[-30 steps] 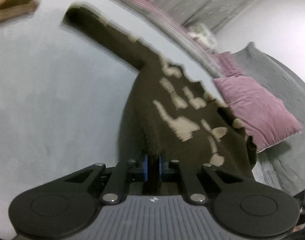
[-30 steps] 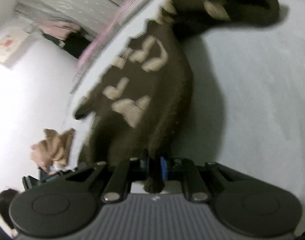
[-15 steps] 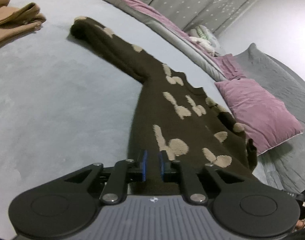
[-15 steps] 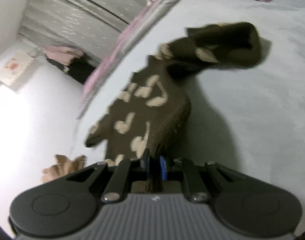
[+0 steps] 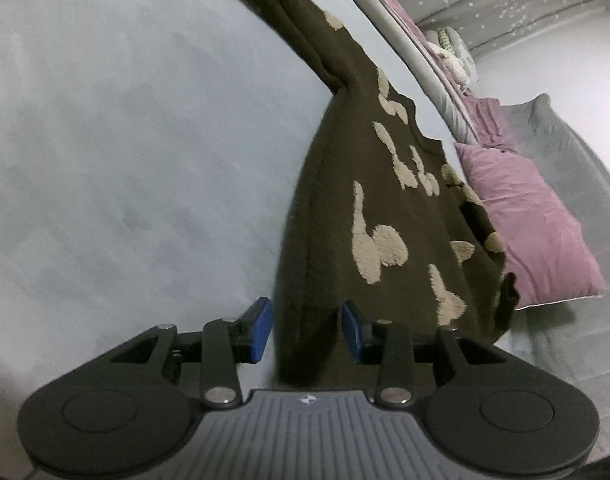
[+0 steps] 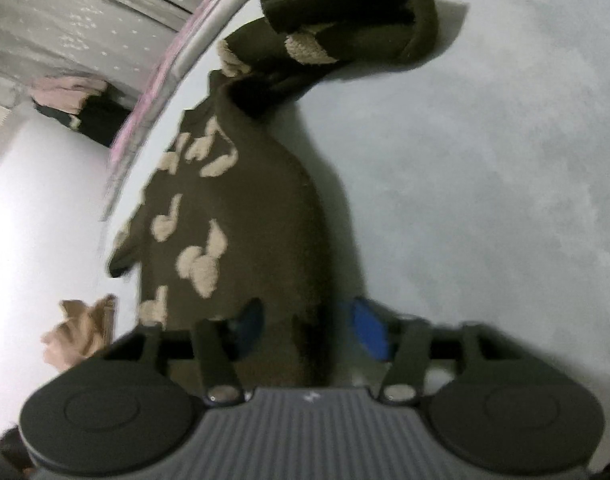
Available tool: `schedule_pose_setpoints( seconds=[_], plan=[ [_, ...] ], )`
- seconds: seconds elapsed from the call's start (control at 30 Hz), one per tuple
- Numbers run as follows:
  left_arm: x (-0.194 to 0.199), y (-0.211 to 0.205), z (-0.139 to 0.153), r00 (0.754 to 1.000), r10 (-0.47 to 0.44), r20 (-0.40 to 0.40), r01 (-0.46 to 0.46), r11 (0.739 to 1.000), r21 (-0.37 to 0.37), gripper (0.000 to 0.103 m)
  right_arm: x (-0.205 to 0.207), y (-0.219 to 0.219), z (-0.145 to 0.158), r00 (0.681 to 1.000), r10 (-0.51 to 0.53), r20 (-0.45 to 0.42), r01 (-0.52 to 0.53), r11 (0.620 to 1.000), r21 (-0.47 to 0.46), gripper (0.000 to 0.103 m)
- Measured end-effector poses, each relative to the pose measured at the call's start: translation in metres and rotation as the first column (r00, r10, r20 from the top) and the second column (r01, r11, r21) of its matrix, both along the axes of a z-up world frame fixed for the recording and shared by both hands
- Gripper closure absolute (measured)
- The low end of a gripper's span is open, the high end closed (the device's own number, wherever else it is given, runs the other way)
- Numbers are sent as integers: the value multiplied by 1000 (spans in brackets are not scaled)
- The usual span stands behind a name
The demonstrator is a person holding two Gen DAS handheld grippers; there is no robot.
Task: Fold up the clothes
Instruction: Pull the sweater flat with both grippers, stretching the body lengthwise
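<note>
1. The left gripper [image 5: 307, 330] has its blue pads [image 5: 261, 330] spread and opening; the hem of the dark brown sweater [image 5: 345, 184] lies loose between them, unpinched.
2. The right gripper [image 6: 305, 326] is likewise parted and opening, the sweater's [image 6: 241, 216] edge between its pads but free.
3. The sweater, with beige music notes, lies on the pale grey bedsheet [image 5: 125, 140], one sleeve stretching toward 12 o'clock.
4. At 3 o'clock in the left view sits a mauve pillow [image 5: 533, 216].
5. At 8 o'clock in the right view lies a tan garment [image 6: 79, 336].

Fuzzy knitted sweater [image 5: 337, 208] with nubby cream patches, matt grey bedsheet [image 5: 125, 140], velvety pink pillow [image 5: 533, 216]
</note>
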State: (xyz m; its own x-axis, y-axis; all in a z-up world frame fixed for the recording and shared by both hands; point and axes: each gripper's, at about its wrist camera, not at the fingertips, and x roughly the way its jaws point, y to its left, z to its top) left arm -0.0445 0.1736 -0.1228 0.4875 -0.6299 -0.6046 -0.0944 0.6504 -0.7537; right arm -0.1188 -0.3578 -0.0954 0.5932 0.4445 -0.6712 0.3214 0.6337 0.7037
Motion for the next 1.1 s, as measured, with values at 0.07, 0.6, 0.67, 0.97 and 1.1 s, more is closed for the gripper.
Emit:
schedule_pose_setpoints(
  seconds=[0.07,0.6,0.67,0.97,1.1],
  plan=[
    [1,-3,-3,1000,-7,-1,7,1000,-27,66,0,-2,-6,1000,-7,6,7,999,31,51],
    [-23,3,48,994,34,109,-41,997,67,96,2,14,-8,998,-50,28,45,988,150,93],
    [-30,5,61,994,17,112,-27,996,87,96,-3,18,8,998,-30,55,22,991,133,93],
    [-73,-3,86,988,-111,111,83,970,229,96,-27,33,56,996,54,74,-56,998,20,93],
    [-89,-10,79,981,-173,87,141,946,293,95,-38,35,60,996,83,37,-82,996,-25,93]
  ],
)
